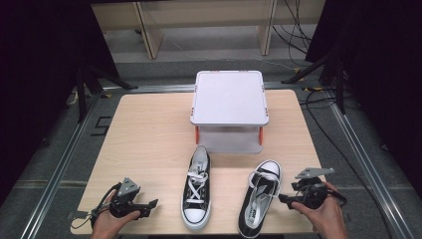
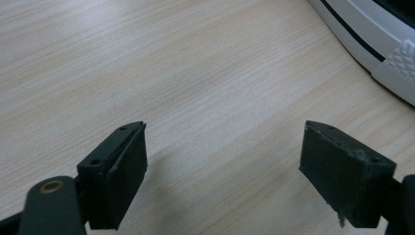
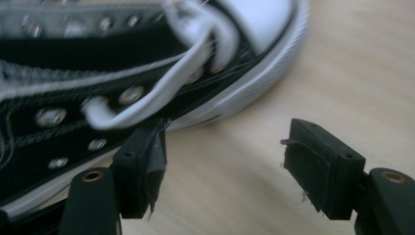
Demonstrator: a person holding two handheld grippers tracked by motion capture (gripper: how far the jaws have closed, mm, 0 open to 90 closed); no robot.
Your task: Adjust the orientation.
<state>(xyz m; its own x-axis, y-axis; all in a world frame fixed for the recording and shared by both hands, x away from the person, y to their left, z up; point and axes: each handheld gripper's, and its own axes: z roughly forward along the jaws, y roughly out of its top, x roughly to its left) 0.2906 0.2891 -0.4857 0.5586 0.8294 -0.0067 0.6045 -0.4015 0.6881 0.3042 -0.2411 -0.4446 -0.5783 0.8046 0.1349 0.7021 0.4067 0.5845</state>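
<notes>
Both black-and-white sneakers lie on the wooden table [image 1: 149, 129], short of the white two-tier rack [image 1: 229, 99] that stands at the far middle of the table. Nothing rests on the rack's top shelf, and what shows of the lower tier holds nothing. Judged from this layout, the work is at its opening stage: no shoe has been lifted, and placing the pair is still wholly ahead, if the rack is indeed the destination.

The right gripper [image 1: 284, 198] sits low at the near right of the table, its jaws standing wide apart and gripping nothing. The right sneaker [image 1: 260, 201] lies just beside it, on the side toward the other hand, toe pointing away toward the rack. In the right gripper view the left-hand jaw is close against the shoe's white sole edge [image 3: 254, 83] near the eyelets; whether it touches cannot be told, and bare table shows between the jaws. The shoe is blurred there, so finer contact cannot be read. The inspector judges this an approach to a grasp, not yet made.

The left gripper [image 1: 149, 205] rests at the near left, jaws likewise wide apart and empty, with only wood grain between them in its own view. The left sneaker [image 1: 197, 189] lies near it, on the side toward the right hand, apart from the jaws; its white toe cap [image 2: 386, 44] enters the corner of the left gripper view.

Outstanding: grasp, lift and set down each shoe.
</notes>
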